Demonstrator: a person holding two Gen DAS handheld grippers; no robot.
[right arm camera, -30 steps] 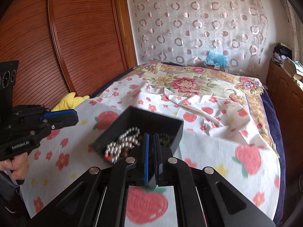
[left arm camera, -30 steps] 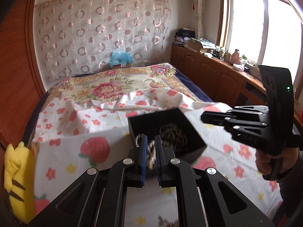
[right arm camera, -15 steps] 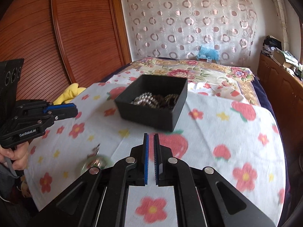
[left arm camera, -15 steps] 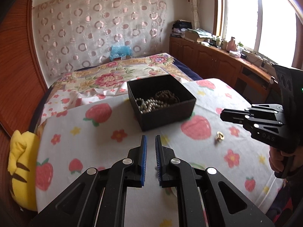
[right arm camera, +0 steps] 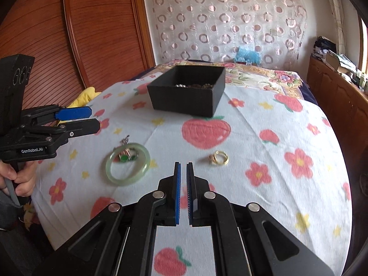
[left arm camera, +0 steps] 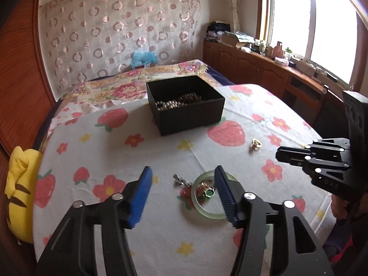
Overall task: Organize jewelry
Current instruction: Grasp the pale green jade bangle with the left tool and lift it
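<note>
Left claw [left arm camera: 182, 188] spread over the bangle, right claw [right arm camera: 183, 177] pressed together and empty.

Just opened, nothing pinched; pale green bangle [left arm camera: 208, 196] low centre on the strawberry cloth [left arm camera: 92, 156], small pendant [left arm camera: 208, 192] inside it, silver charm [left arm camera: 180, 180] touching its left rim. Gold ring [right arm camera: 218, 158] lower centre right; black box [left arm camera: 184, 105] of beads upper centre.
</note>
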